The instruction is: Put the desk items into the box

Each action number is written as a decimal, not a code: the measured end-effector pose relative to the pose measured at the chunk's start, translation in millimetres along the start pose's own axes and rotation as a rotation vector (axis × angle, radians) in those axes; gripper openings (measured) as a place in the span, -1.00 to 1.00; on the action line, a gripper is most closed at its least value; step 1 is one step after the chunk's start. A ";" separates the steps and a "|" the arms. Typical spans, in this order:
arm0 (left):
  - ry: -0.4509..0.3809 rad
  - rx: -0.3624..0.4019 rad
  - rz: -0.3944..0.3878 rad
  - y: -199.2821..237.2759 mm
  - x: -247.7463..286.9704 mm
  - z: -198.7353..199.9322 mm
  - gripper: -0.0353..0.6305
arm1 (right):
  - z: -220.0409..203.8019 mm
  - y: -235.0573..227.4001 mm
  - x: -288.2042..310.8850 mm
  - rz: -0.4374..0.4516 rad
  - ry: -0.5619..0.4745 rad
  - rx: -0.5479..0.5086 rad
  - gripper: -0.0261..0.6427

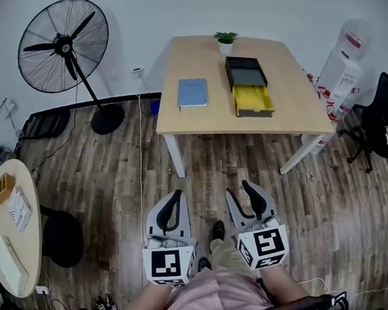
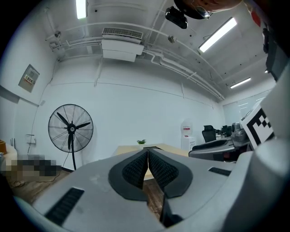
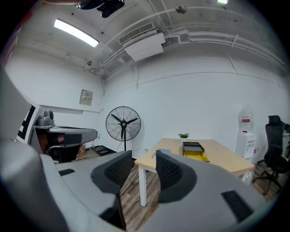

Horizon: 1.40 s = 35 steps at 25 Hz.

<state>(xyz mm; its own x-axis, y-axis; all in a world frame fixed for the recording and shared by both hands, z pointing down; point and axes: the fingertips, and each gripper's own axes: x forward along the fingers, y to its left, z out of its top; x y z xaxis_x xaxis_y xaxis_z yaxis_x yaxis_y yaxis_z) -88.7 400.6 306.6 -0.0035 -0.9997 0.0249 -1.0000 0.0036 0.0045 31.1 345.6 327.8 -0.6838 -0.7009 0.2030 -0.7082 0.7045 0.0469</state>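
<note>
Far ahead stands a light wooden desk (image 1: pixel 290 103). On it lie a blue notebook (image 1: pixel 192 92), a black box (image 1: pixel 245 71) with a yellow tray (image 1: pixel 252 99) pulled out in front, and a small potted plant (image 1: pixel 225 42). Both grippers hang low by the person's lap, well short of the desk. My left gripper (image 1: pixel 174 201) is shut, its pads meeting at the tips with nothing between them (image 2: pixel 147 152). My right gripper (image 1: pixel 239 189) is open and empty (image 3: pixel 143 158); past it I see the desk (image 3: pixel 226 158), the notebook (image 3: pixel 163 152) and the yellow tray (image 3: pixel 197 156).
A standing fan (image 1: pixel 63 46) is at the back left, with cables on the wood floor near it. A round table (image 1: pixel 13 232) with small items sits at the left edge. A water dispenser (image 1: pixel 341 72) and black office chair (image 1: pixel 378 116) stand right of the desk.
</note>
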 end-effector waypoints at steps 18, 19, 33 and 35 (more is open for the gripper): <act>0.099 0.035 0.030 45.9 151.1 -17.1 -0.85 | 2.7 -83.3 145.8 0.025 0.027 0.066 -0.42; 0.102 0.040 0.032 48.2 162.5 -16.0 -0.85 | 4.7 -90.1 155.6 0.027 0.027 0.070 -0.43; 0.096 0.070 0.055 66.7 278.8 2.3 -0.85 | 33.9 -161.2 255.1 0.060 0.013 0.070 -0.44; 0.101 0.064 0.066 71.8 283.4 1.2 -0.85 | 34.7 -162.6 262.1 0.067 0.018 0.068 -0.45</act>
<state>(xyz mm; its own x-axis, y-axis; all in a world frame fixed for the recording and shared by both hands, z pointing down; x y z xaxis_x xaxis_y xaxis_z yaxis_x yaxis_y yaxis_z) -161.5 117.5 312.7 -0.0723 -0.9897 0.1234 -0.9958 0.0648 -0.0639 -39.0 43.4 339.5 -0.7274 -0.6497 0.2207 -0.6714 0.7404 -0.0335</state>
